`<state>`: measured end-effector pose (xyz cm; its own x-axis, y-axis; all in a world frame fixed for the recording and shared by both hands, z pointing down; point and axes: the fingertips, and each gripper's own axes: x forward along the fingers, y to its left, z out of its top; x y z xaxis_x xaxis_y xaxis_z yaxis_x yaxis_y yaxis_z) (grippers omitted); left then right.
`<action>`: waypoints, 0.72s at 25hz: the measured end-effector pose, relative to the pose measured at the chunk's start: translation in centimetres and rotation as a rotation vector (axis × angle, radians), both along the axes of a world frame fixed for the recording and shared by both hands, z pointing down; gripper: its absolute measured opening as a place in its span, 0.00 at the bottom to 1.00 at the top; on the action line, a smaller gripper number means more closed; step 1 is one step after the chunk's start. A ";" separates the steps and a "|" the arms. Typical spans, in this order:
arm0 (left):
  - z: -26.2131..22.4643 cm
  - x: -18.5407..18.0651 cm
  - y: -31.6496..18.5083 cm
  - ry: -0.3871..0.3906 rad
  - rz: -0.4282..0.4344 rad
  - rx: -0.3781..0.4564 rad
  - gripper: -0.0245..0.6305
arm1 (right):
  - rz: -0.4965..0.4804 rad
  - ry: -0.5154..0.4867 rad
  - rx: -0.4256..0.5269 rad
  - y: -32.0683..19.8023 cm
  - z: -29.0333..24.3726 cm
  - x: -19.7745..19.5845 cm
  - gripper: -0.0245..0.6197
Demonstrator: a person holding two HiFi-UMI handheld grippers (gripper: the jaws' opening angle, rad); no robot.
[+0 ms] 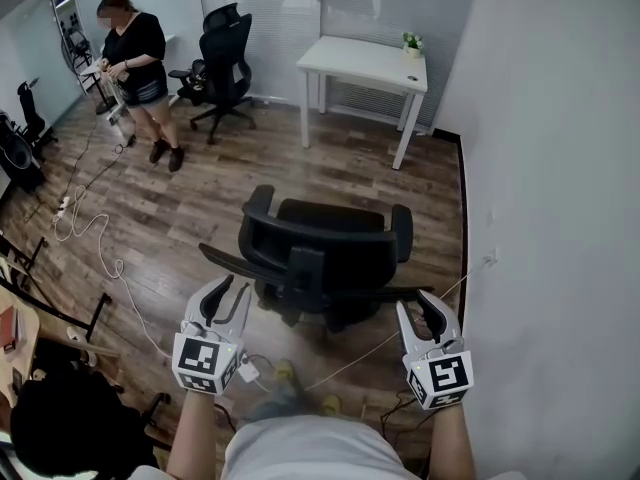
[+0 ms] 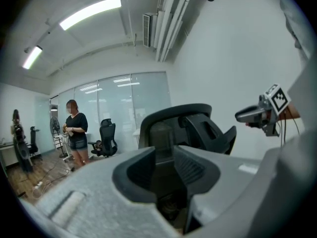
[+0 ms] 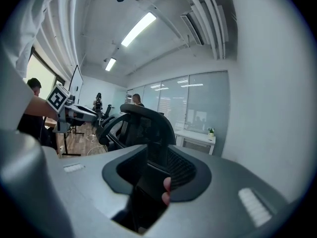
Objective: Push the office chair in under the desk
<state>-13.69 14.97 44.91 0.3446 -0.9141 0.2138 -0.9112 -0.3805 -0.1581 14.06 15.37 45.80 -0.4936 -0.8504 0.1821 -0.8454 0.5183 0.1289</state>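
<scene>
Left tongs (image 1: 228,294) and right tongs (image 1: 414,309) both stand spread, apparently empty; one office chair (image 1: 325,253) just ahead, second chair (image 1: 226,53) and one counter (image 1: 360,60) beyond.

A standing person (image 1: 140,58), a second black chair (image 1: 222,63), and white floor cables (image 1: 90,233).
</scene>
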 end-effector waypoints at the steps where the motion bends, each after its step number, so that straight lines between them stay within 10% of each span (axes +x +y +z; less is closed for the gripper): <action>1: 0.2 -0.4 -0.5 0.003 0.007 -0.004 0.22 | 0.003 0.012 -0.003 -0.3 0.1 -0.5 0.20; 11: 1.3 -2.2 -4.1 -0.085 0.165 -0.046 0.22 | -0.120 0.136 -0.032 -1.9 0.6 -3.3 0.25; 18: 4.3 -1.7 -3.7 -0.422 0.394 -0.137 0.24 | -0.228 0.372 -0.110 -1.9 2.3 -3.6 0.25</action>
